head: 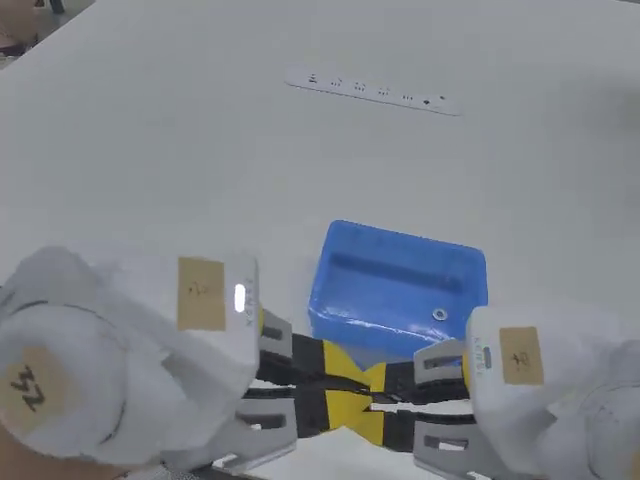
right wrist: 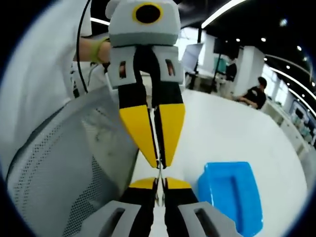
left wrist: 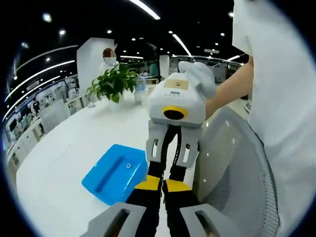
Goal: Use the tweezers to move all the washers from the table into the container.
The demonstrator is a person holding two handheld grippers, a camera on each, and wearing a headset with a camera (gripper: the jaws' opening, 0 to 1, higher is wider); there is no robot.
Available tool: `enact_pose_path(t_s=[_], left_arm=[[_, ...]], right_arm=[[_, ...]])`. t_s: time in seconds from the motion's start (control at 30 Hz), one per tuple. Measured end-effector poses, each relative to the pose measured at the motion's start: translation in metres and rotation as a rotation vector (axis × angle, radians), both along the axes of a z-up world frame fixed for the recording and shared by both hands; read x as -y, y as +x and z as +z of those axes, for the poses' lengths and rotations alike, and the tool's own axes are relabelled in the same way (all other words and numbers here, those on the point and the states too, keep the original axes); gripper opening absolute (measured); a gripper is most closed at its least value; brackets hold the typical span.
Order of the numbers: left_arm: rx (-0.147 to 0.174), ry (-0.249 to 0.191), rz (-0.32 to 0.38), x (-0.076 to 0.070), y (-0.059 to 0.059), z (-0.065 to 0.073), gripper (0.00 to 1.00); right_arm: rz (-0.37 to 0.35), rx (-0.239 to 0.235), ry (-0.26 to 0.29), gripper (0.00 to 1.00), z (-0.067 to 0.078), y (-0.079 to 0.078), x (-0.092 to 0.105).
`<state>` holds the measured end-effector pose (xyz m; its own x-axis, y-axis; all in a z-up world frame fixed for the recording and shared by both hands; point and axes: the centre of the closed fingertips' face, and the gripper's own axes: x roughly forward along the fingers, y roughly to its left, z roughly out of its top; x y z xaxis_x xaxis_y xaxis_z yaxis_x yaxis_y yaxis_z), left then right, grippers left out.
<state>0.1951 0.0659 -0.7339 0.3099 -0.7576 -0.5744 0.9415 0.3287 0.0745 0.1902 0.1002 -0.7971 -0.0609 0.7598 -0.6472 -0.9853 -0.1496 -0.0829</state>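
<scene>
- Jaws of the right gripper (right wrist: pixel 158 183) stand all but closed, their yellow tips nipping a thin sliver of bright metal that I take for the tweezers (right wrist: pixel 159 193).
- Facing it tip to tip, the left gripper (left wrist: pixel 163 183) has its jaws drawn together too. Whether it pinches the far end of the tweezers I cannot tell.
- First risk, as I judge it: the tweezers are slim, smooth and springy. Between hard tapered jaws they could twist or slide out if one gripper lets go before the other has a firm hold.
- Second risk: if the tweezers sit skew, their fine points would not meet squarely, and a small flat washer could skid off or flick away.
- Just beyond the meeting tips sits the container (head: pixel 400 237), a shallow blue plastic tray with rounded corners and a glossy floor. A knock from either bulky white gripper body could shove it.
- One washer (head: pixel 439 314), a tiny metal ring, lies flat inside, towards the container's near right corner.
- Around it the tabletop (head: pixel 180 150) is white and smooth, so a dropped washer might slide or roll away.
- Further back lies a long white power strip (head: pixel 372 92). On the person's side stands a grey mesh chair (left wrist: pixel 237 168).
</scene>
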Motion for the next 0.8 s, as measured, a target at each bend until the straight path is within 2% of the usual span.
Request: enact_pose_path(t_s=[0.07, 0.1, 0.17, 0.37, 0.47, 0.53, 0.67, 0.8], left_arm=[[0.009, 0.013, 0.003, -0.001, 0.004, -0.001, 0.0], [0.002, 0.015, -0.008, -0.002, 0.006, -0.002, 0.0], [0.016, 0.051, -0.01, -0.006, 0.014, -0.005, 0.0], [0.007, 0.102, -0.053, -0.011, 0.033, -0.012, 0.0], [-0.001, 0.12, -0.071, -0.012, 0.04, -0.014, 0.0], [-0.004, 0.123, -0.076, -0.013, 0.043, -0.013, 0.0], [-0.018, 0.134, -0.088, -0.014, 0.045, -0.012, 0.0], [-0.014, 0.159, -0.11, -0.014, 0.046, -0.009, 0.0]], right_arm=[[-0.032, -0.015, 0.005, 0.03, -0.002, 0.006, -0.001], [-0.056, -0.025, 0.017, 0.04, -0.002, 0.01, -0.002], [-0.084, -0.028, 0.017, 0.04, -0.005, 0.018, -0.003], [-0.174, -0.06, 0.036, 0.05, -0.01, 0.04, -0.004], [-0.185, -0.069, 0.046, 0.05, -0.011, 0.046, -0.006], [-0.197, -0.079, 0.057, 0.05, -0.011, 0.049, -0.007], [-0.236, -0.134, 0.09, 0.05, -0.008, 0.051, -0.009], [-0.248, -0.145, 0.112, 0.05, -0.005, 0.052, -0.011]])
